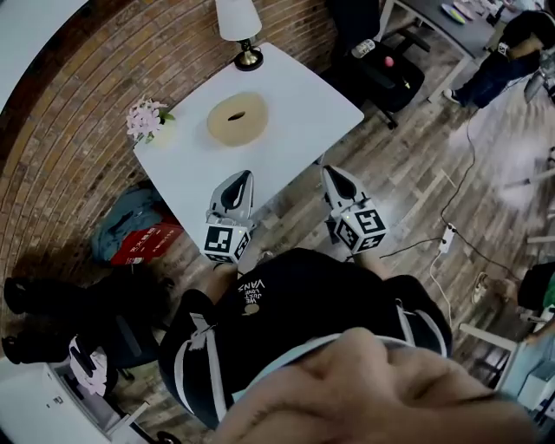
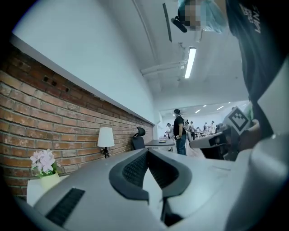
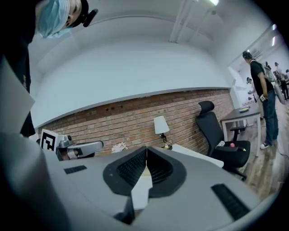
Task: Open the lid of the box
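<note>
The round tan box point(image 1: 236, 119) sits with its lid apparently on near the middle of the white table point(image 1: 295, 95), between the flower pot point(image 1: 147, 120) and the table lamp point(image 1: 240, 30), well ahead of you. You hold the left gripper point(image 1: 240, 180) and right gripper point(image 1: 334, 176) level by the table's near corner, each with jaws pressed together on nothing. That reads as a ready stance before the reach, so you'd need to part one pair of jaws before taking the lid.

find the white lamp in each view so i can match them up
Head view: lamp at top centre, on the far corner of the table.
Left gripper view: lamp left of centre, against the brick wall.
Right gripper view: lamp just right of centre.
Shared landmark: the brick wall behind it in every view.
</note>
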### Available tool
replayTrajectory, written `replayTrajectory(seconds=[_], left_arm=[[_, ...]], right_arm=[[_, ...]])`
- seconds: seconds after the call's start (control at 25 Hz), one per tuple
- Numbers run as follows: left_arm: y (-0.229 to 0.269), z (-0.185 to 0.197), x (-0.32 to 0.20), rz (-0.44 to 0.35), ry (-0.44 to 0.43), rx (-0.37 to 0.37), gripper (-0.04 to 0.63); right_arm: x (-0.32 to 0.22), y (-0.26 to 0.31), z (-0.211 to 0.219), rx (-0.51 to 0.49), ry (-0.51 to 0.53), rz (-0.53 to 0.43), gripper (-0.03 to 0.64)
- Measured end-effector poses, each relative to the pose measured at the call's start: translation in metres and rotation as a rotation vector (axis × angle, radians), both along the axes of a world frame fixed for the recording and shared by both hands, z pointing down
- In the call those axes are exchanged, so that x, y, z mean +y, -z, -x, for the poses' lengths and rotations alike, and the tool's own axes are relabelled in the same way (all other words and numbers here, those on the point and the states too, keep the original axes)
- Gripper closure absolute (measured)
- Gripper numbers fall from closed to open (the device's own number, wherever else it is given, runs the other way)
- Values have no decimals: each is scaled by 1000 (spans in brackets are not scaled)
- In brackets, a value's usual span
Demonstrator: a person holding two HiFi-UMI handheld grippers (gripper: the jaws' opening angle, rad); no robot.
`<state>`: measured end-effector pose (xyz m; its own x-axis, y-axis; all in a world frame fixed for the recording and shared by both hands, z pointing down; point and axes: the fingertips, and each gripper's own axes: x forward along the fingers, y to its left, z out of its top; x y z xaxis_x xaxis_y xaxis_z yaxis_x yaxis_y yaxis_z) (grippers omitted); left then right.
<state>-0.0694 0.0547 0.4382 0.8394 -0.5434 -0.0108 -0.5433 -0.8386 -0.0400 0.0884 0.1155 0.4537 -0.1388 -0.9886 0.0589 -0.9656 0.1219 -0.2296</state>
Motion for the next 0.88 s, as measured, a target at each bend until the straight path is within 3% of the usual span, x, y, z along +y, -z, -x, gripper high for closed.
replayTrajectory(seconds=[0.44,0.88], left_arm=[[-19,-11,12,39,65,-38,586],[-15,-1,-41,26,14,-49,586]], right_arm=[[-2,-21,-16,-33,59,40,614],[-49,-21,-6,-59,-10,42,614]])
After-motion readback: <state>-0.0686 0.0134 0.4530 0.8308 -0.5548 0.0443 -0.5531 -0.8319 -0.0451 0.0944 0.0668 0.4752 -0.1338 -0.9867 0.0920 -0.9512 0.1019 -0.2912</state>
